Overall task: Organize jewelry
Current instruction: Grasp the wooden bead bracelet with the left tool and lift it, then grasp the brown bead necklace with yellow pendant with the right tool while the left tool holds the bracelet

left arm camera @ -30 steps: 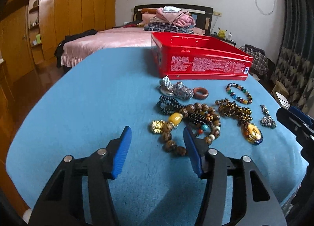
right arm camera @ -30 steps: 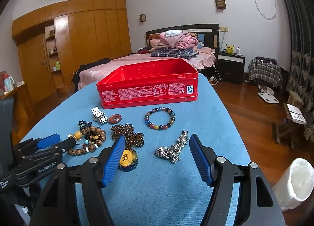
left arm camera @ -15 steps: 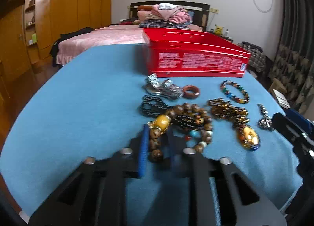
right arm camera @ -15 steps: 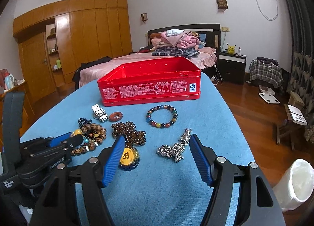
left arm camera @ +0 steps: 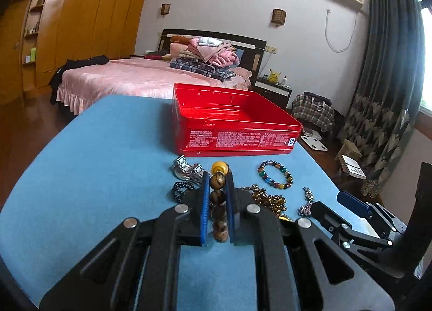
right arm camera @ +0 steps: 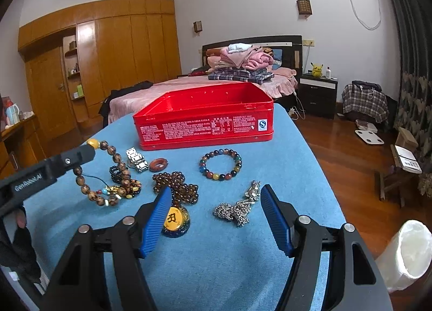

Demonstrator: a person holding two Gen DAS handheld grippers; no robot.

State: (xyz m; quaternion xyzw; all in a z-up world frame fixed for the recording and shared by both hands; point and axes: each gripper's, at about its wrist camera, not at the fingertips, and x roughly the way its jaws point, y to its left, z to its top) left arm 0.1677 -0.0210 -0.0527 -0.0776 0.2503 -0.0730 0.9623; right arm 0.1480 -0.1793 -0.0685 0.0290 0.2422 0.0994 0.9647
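Observation:
My left gripper (left arm camera: 217, 176) is shut on a brown wooden bead bracelet (left arm camera: 218, 197) with a yellow bead on top, lifted above the blue table. In the right wrist view the bracelet (right arm camera: 113, 173) hangs from the left gripper (right arm camera: 89, 149). An open, empty red tin box (left arm camera: 235, 125) stands behind the jewelry; it also shows in the right wrist view (right arm camera: 205, 125). My right gripper (right arm camera: 216, 216) is open and empty, low over a silver chain (right arm camera: 237, 205) and beside a yellow pendant (right arm camera: 175, 220).
On the blue table (right arm camera: 243, 270) lie a multicolour bead bracelet (right arm camera: 220, 164), a silver watch (right arm camera: 137, 160), a reddish ring (right arm camera: 158, 164), black beads (left arm camera: 181, 189) and a dark bead necklace (right arm camera: 175, 187). A white bin (right arm camera: 405, 251) stands at the table's right.
My left gripper closed on the brown bead bracelet and lifted it off the table. The right gripper stayed open in place.

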